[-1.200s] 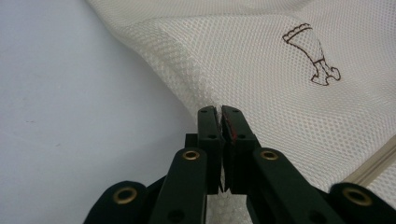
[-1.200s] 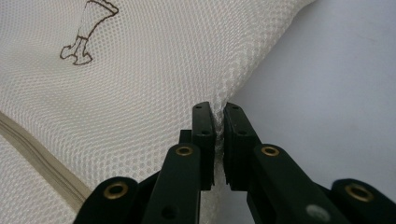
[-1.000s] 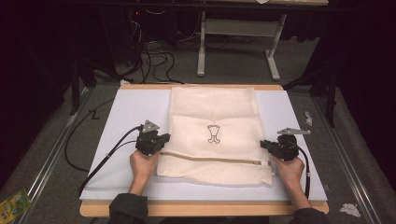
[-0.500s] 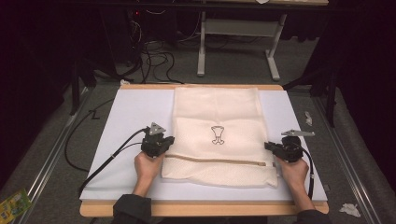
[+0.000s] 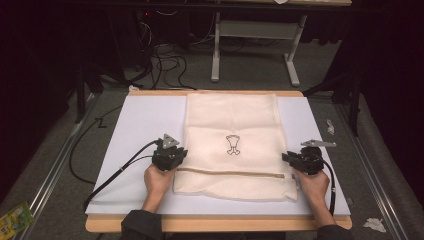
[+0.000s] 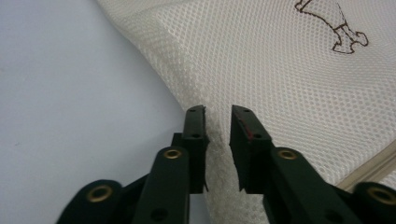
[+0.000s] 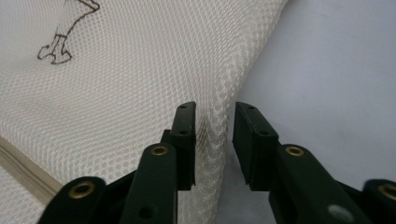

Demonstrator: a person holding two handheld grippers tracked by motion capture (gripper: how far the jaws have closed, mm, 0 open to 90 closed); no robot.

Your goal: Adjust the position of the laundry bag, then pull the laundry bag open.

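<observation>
A cream mesh bag (image 5: 232, 145) lies flat along the middle of the white surface (image 5: 135, 125), its far end reaching the far edge and its near end stopping short of the person's side. A small brown outline figure (image 5: 232, 145) is printed near its centre, and a tan zipper (image 5: 230, 173) runs across it close to the near end. The person's forearms come in from the near edge, one on each side of the bag. The left hand (image 5: 157, 180) holds the left gripper (image 5: 170, 156) at the bag's left edge, just beyond the zipper line, pointing forward and slightly inward. In the left gripper view its jaws stand slightly apart with the bag's raised, folded edge (image 6: 212, 126) running between them; they are not pressed together on it. The right hand (image 5: 312, 184) holds the right gripper (image 5: 300, 160) at the bag's right edge, level with the left one and angled inward toward the mesh. In the right gripper view its jaws are likewise spread, straddling the rippled right edge (image 7: 217, 126) of the mesh without clamping it. Cables (image 5: 115, 172) trail from the left gripper across the surface toward the near left corner.
</observation>
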